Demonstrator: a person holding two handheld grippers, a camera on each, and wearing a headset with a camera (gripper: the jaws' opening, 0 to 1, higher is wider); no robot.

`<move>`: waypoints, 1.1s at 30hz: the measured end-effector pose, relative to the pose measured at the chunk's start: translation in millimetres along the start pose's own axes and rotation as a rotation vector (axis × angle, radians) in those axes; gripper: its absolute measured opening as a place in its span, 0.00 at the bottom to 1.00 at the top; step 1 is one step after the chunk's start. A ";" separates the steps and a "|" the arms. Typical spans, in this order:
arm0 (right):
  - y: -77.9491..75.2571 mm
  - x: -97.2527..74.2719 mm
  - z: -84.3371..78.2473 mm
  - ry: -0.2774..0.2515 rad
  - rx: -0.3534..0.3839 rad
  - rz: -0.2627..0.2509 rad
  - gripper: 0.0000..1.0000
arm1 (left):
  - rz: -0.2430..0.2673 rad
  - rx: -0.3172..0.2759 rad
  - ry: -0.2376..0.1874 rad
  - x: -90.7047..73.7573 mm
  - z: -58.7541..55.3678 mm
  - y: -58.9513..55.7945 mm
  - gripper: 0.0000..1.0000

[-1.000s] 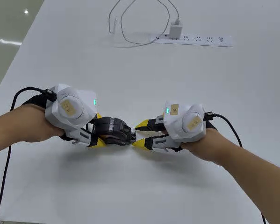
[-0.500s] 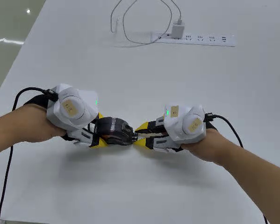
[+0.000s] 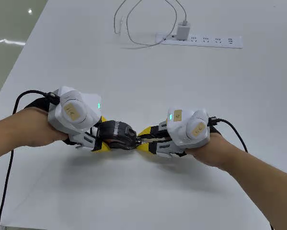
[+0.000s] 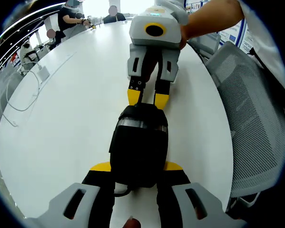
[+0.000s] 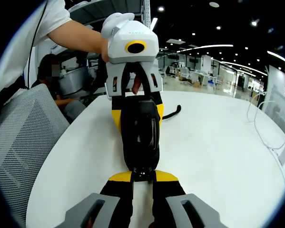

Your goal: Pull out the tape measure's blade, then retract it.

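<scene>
A black tape measure [image 3: 116, 134] lies low over the white table [image 3: 148, 81], and my left gripper [image 3: 102, 134] is shut on its body. In the left gripper view the case [image 4: 138, 147] sits between my yellow-tipped jaws [image 4: 137, 166]. My right gripper [image 3: 143, 139] faces it from the right, its jaws pinched on the blade's end hook [image 5: 143, 173] at the case's mouth. Almost no blade is out. The right gripper [image 4: 147, 98] enters the left gripper view from above, and the left gripper [image 5: 132, 61] stands behind the case [image 5: 140, 128] in the right gripper view.
A white power strip [image 3: 200, 40] with a charger [image 3: 181, 32] and a looped white cable [image 3: 133, 24] lies at the table's far side. The table's edge [image 3: 18, 62] runs along the left. Black cables trail from both grippers. A mesh chair [image 4: 247, 95] stands beside the table.
The right gripper's jaws have narrowed and closed on the blade's hook, shifting slightly left toward the case. The left gripper has kept still with the tape measure.
</scene>
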State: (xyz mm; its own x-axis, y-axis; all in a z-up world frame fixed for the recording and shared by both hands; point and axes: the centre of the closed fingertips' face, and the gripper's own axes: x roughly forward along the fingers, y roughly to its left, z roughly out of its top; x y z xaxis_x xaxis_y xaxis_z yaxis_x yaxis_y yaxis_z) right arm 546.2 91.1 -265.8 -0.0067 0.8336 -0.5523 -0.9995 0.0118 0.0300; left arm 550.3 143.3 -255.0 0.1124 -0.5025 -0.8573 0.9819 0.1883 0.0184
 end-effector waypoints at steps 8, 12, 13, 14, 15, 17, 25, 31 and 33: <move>1.1 0.2 -0.1 0.005 0.003 -0.002 0.09 | -0.001 0.014 0.005 -0.1 -0.5 -0.1 0.28; 1.9 0.0 -0.3 0.010 0.004 -0.009 0.09 | -0.005 0.022 0.007 0.0 -0.8 -0.1 0.28; 1.8 -0.2 -0.2 0.009 0.005 -0.010 0.09 | -0.004 0.022 0.008 0.0 -0.8 -0.1 0.28; 1.7 -0.4 -0.1 0.007 0.004 -0.012 0.09 | -0.003 0.019 0.009 0.0 -1.0 0.0 0.28; 1.5 -0.5 -0.1 0.006 0.004 -0.013 0.09 | -0.003 0.019 0.009 0.1 -1.1 0.0 0.28; 0.8 -0.9 -0.2 0.006 0.003 -0.016 0.09 | -0.001 0.014 0.008 0.1 -1.1 0.2 0.28; 0.2 -1.9 -1.1 0.010 -0.004 -0.010 0.08 | 0.000 0.011 0.009 0.9 -1.6 0.6 0.28; -0.5 -6.6 -4.3 0.014 -0.007 -0.011 0.08 | -0.002 0.012 0.009 0.7 -1.5 0.0 0.28; -0.3 -8.8 -5.8 0.014 -0.006 -0.012 0.08 | -0.002 0.010 0.008 0.7 -1.2 -0.2 0.28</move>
State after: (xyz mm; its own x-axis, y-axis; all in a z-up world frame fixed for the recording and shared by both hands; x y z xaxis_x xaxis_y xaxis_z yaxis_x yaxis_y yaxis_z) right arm 546.4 80.6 -265.7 0.0045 0.8258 -0.5640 -0.9997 0.0180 0.0185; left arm 550.0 143.9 -256.2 0.1092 -0.4957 -0.8616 0.9836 0.1788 0.0218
